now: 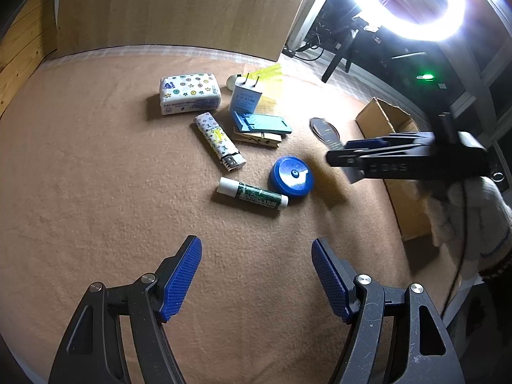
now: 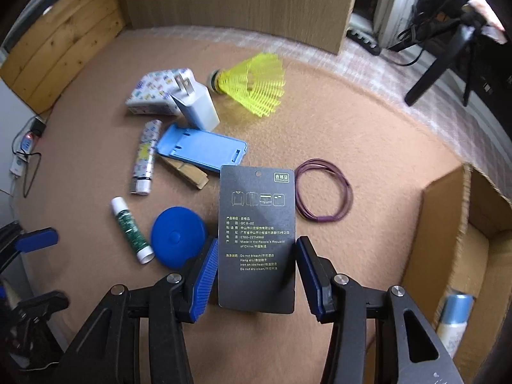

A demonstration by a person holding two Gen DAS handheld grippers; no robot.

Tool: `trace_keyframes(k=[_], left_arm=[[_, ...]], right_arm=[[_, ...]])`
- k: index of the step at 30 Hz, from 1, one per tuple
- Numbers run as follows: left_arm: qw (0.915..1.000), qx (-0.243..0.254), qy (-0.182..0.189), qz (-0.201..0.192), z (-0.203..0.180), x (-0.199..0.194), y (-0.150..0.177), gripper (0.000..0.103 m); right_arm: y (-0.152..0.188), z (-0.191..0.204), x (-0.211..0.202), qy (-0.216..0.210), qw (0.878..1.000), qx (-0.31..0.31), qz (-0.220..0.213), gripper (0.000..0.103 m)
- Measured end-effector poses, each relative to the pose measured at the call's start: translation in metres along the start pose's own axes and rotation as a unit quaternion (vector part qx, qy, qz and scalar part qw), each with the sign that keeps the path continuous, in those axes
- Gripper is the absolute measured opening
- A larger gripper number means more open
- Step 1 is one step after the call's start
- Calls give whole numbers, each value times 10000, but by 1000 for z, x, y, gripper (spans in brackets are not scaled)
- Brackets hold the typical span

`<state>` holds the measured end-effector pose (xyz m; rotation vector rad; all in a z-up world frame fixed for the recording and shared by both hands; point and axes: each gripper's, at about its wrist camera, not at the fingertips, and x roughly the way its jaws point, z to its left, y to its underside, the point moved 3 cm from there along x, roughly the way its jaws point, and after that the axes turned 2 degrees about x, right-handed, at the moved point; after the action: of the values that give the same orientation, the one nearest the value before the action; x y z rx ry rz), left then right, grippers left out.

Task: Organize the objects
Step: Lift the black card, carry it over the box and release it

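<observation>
My right gripper (image 2: 257, 275) is shut on a dark grey clothing tag (image 2: 257, 224), its pads on the card's two long edges, held above the brown cloth. In the left wrist view the right gripper (image 1: 348, 163) hovers at right beside the cardboard box (image 1: 388, 121). My left gripper (image 1: 257, 275) is open and empty over bare cloth, short of a green lip balm (image 1: 252, 196) and a blue round case (image 1: 291, 176). Further back lie a patterned lighter (image 1: 219, 142), a tissue pack (image 1: 190, 92), a white charger (image 1: 246, 97), a blue phone stand (image 1: 262, 123), a clothespin (image 1: 257, 140) and a yellow shuttlecock (image 2: 252, 84).
A purple wire ring (image 2: 323, 190) lies right of the tag. The open cardboard box (image 2: 448, 224) at right holds a blue-capped bottle (image 2: 454, 316). A wooden board (image 1: 179, 9) stands behind the cloth. A bright ring light (image 1: 416, 3) glares at top right.
</observation>
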<state>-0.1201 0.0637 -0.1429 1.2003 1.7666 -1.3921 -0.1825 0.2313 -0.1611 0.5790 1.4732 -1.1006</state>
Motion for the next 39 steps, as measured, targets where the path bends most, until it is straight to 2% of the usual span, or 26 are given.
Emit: trace_keyframes(k=[4, 6, 10, 17, 21, 24, 27, 30, 33, 39], left_arm=[[10000, 32, 12, -1, -6, 3, -2, 74], [10000, 54, 20, -4, -9, 5, -3, 74], [9999, 94, 37, -13, -16, 10, -8, 74], [9998, 176, 28, -7, -27, 20, -16, 73], [9997, 229, 9, 3, -32, 26, -20, 72], [9997, 252, -7, 7, -35, 29, -22, 72], [9997, 255, -30, 11, -34, 32, -23, 72], [9996, 279, -75, 15, -33, 33, -25, 72], [9995, 291, -133, 2, -28, 33, -27, 70], [9995, 183, -268, 3, -5, 31, -33, 65]], right_arm=[[8, -23, -33, 183, 9992, 145, -327, 45], [13, -18, -42, 360, 9981, 202, -448, 45], [19, -63, -60, 577, 9948, 578, -607, 45], [57, -142, -77, 1007, 9829, 1404, -630, 45], [78, -174, -78, 1178, 9765, 1726, -526, 45], [87, -177, -78, 1216, 9770, 1684, -494, 46], [90, -177, -79, 1209, 9754, 1767, -526, 66], [91, -174, -86, 1357, 9716, 1807, -708, 66], [88, -166, -95, 1292, 9695, 1852, -950, 66], [71, -133, -111, 758, 9692, 1837, -1453, 66]])
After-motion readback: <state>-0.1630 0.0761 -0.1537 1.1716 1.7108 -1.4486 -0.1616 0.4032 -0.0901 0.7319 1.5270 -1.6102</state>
